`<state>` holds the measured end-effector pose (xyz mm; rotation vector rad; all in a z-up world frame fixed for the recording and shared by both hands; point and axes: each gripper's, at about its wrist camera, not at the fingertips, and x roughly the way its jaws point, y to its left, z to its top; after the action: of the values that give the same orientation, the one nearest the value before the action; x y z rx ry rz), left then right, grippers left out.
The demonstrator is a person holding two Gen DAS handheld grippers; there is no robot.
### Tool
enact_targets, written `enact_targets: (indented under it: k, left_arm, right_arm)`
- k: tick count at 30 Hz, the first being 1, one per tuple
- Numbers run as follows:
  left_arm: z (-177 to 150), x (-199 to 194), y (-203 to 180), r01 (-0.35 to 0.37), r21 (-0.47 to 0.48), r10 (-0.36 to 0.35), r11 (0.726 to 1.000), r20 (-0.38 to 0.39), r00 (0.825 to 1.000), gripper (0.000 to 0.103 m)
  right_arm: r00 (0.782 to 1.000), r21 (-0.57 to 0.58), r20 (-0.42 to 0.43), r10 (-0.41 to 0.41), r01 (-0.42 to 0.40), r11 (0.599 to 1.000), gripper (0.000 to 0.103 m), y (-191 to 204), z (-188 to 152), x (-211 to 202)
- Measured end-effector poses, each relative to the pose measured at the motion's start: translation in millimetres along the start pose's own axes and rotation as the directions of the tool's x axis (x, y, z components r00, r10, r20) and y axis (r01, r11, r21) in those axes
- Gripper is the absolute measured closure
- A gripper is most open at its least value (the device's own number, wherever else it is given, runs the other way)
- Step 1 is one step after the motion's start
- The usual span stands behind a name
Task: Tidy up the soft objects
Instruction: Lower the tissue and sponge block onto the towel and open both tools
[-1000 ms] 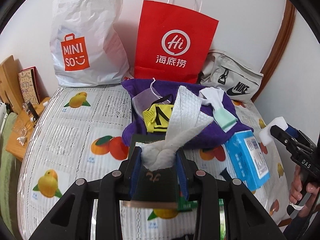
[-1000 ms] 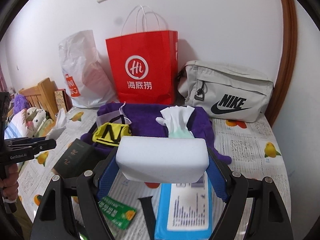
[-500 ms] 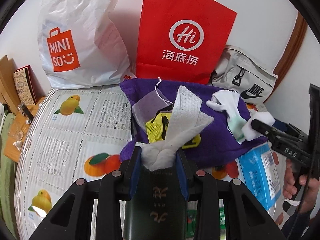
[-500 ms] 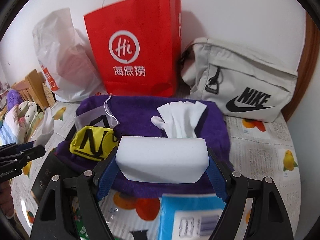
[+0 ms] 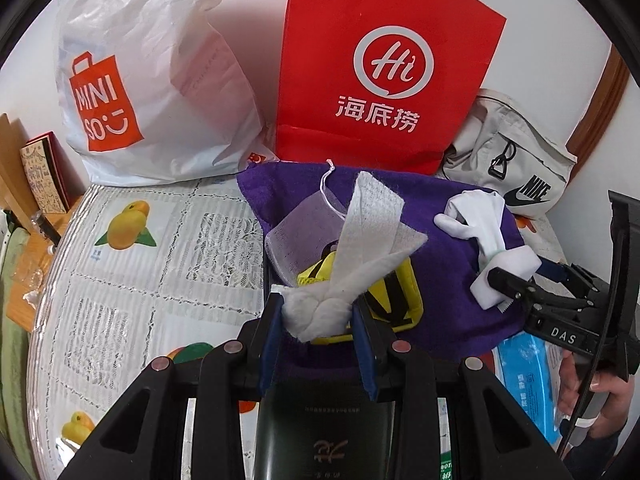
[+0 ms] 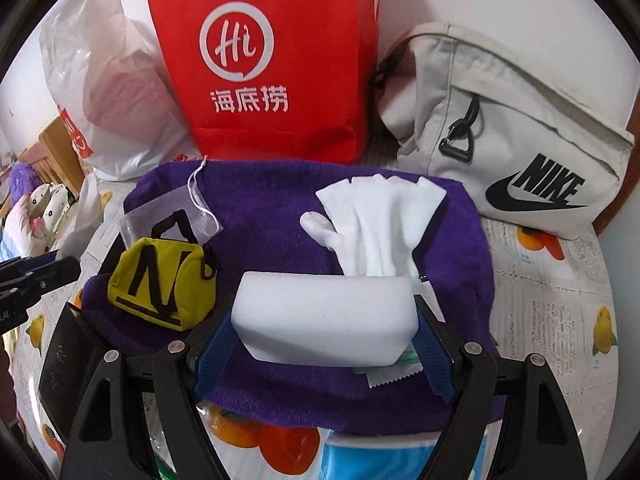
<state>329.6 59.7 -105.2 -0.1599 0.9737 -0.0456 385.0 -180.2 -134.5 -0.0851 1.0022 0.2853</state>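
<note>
Soft things are being gathered on the purple towel [image 6: 280,208], which lies on the fruit-print cloth [image 5: 152,248] in front of the red bag [image 6: 280,60]. Already lying on it are a white glove [image 6: 376,216], a yellow pouch [image 6: 160,280] and a sheer drawstring bag [image 5: 300,232], so the pile looks partly built.

Two more items are on their way. The left gripper [image 5: 318,316] pinches a knotted white cloth [image 5: 352,264] between its blue pads, the loose ends fanning up over the pouch. The right gripper [image 6: 324,320] squeezes a white sponge [image 6: 324,312] across its length, jaws wide around it, and holds it above the towel's near edge, just in front of the glove. (In the left view the sponge appears at the towel's right edge.)

What seems left: set both items down on the towel and let go. Whether either touches the towel yet I cannot tell. A dark box [image 5: 332,432] and a blue packet [image 5: 528,384] near the towel's front edge look stiff, so probably they do not belong in the pile.
</note>
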Motion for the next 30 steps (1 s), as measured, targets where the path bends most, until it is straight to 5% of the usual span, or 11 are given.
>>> enact_targets:
  k: [11, 30]
  left_arm:
    - [3.8, 14.3, -2.2, 0.003, 0.001, -0.003, 1.0, -0.015, 1.0, 0.071]
    - [22.9, 40.3, -9.2, -0.035, 0.013, 0.035, 0.999, -0.03, 0.999, 0.071]
  right_arm:
    - [0.997, 0.013, -0.057, 0.049, -0.048, 0.999, 0.016, -0.3, -6.6, 12.0]
    - [0.997, 0.033, 0.008, 0.08, -0.081, 0.996, 0.0, -8.1, -4.0, -1.7]
